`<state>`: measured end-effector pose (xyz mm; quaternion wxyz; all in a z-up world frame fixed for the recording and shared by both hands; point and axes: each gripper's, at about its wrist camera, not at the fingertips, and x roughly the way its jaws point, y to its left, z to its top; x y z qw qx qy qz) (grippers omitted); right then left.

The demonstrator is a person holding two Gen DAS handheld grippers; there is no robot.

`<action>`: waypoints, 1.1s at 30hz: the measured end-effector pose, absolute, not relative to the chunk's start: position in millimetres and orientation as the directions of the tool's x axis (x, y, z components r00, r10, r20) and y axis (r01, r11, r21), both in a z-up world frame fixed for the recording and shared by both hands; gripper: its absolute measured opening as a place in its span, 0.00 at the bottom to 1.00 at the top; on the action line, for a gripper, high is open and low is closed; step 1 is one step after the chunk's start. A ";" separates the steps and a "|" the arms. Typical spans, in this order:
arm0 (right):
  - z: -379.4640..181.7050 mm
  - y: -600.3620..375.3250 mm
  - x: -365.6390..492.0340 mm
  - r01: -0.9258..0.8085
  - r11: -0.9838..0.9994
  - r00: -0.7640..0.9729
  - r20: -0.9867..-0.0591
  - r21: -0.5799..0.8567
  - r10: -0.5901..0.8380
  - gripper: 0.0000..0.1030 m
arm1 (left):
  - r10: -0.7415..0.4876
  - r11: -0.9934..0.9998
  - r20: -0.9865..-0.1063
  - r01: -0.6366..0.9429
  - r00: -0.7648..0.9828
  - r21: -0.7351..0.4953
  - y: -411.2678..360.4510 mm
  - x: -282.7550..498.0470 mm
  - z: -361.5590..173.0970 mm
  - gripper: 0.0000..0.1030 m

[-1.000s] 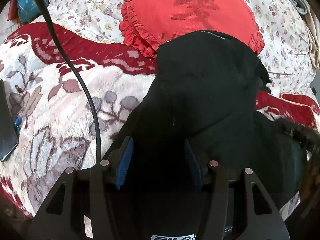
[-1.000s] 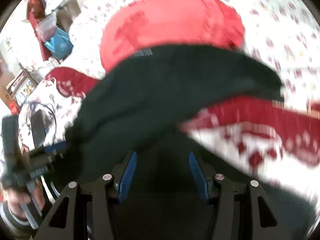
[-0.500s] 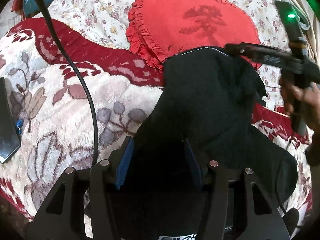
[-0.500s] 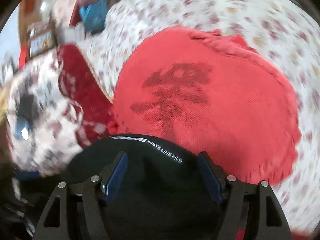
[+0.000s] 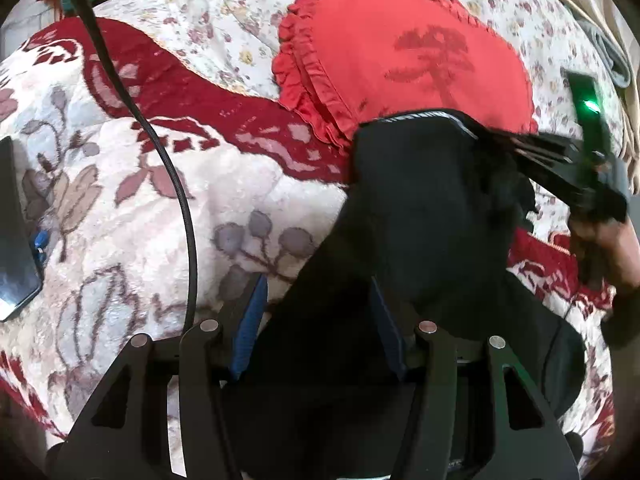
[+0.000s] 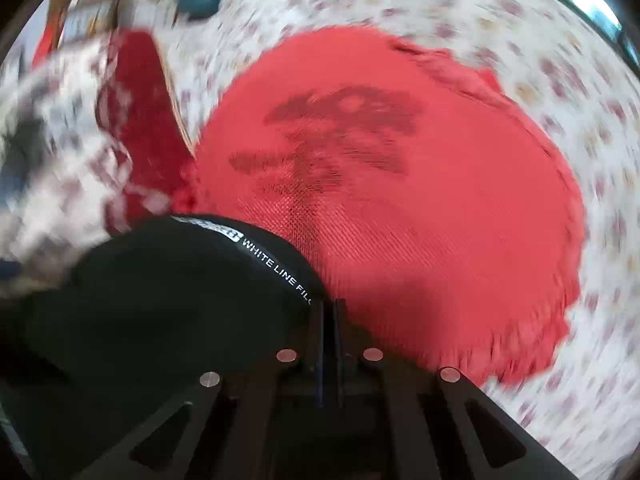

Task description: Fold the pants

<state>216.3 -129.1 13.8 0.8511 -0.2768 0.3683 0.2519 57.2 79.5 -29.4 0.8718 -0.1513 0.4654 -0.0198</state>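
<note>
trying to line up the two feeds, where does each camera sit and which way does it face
Left wrist: rides the left hand-held gripper, angled down at the black pants on the blanket; the right hand-held gripper and a hand show.
Right wrist: rides the right hand-held gripper, jaws shut at the pants' waistband.
Shared: pants, red cushion.
</note>
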 end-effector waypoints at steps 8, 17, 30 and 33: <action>47.6 -173.8 131.7 -0.636 0.769 0.527 -0.765 -0.067 0.370 0.04 | -0.127 0.948 -0.785 -0.159 0.607 -0.276 106.1 31.5 -12.6 0.51; 10.0 -175.8 -17.1 -0.660 0.676 0.263 -0.742 0.328 0.617 0.04 | -0.099 0.932 -0.783 -0.218 0.614 -0.289 130.2 10.7 -10.8 0.51; 12.1 -213.0 29.6 -0.420 0.677 0.362 -0.573 0.604 0.736 0.59 | -0.185 0.963 -0.777 -0.048 0.601 -0.266 94.8 6.1 -14.7 0.51; 1.0 -200.3 63.9 -0.364 0.695 0.337 -0.608 0.620 0.719 0.59 | -0.192 0.967 -0.785 -0.021 0.590 -0.253 80.9 13.4 -20.3 0.51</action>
